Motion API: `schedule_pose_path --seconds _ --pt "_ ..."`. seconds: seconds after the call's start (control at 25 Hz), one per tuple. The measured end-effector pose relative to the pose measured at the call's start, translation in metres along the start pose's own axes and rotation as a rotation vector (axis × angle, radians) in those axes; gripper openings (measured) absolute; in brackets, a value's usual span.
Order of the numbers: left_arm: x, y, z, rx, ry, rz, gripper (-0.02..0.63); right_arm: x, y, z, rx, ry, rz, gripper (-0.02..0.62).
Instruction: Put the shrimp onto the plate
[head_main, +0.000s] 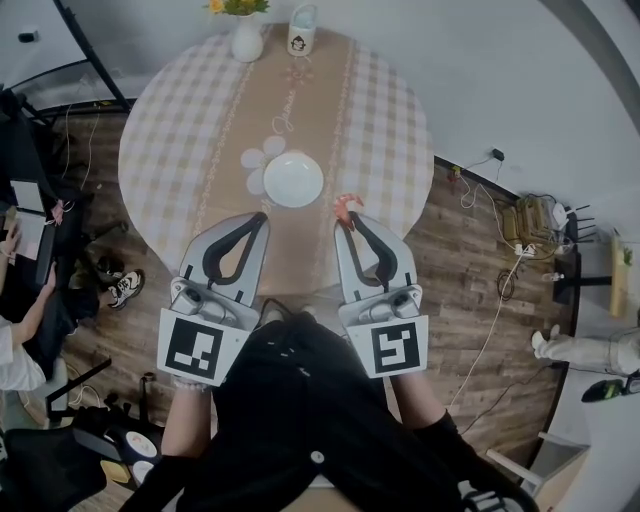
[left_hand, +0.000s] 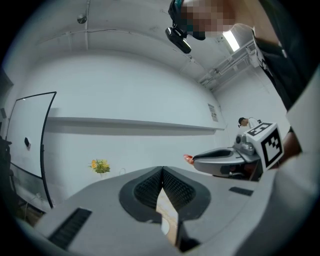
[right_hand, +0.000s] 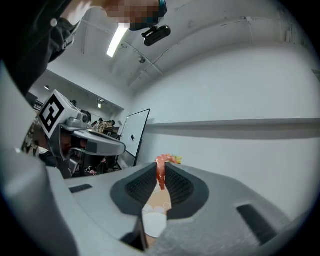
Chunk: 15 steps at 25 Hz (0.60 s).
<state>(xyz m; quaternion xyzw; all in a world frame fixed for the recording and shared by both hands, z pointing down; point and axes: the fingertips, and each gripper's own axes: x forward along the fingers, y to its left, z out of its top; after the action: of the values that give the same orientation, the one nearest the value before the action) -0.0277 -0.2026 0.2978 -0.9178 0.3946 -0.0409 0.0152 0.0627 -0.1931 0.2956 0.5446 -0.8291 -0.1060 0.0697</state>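
Head view: your left gripper (head_main: 260, 217) is clenched, its jaw tips together with nothing between them. It hangs over the near edge of the round checked tablecloth (head_main: 170, 140). Your right gripper (head_main: 346, 216) grips the shrimp (head_main: 347, 206) at its jaw tips. The shrimp is just to the near right of the white plate (head_main: 293, 180), not on it. A vase of flowers (head_main: 247, 36) and a white cup (head_main: 302, 31) stand at the far edge.

Left gripper view: the jaws meet at the tips and hold nothing. Your right gripper (left_hand: 200, 159) shows at the right with the shrimp (left_hand: 188, 159) sticking out.

Right gripper view: the jaws pinch the shrimp (right_hand: 160, 172), which hangs down between them. The plate (right_hand: 154, 223) shows below through the gap.
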Motion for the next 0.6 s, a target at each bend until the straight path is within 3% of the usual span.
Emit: schedule_pose_path --seconds 0.6 --pt "-0.005 0.001 -0.002 0.002 0.011 0.091 0.003 0.013 0.0 -0.005 -0.001 -0.021 0.092 0.04"
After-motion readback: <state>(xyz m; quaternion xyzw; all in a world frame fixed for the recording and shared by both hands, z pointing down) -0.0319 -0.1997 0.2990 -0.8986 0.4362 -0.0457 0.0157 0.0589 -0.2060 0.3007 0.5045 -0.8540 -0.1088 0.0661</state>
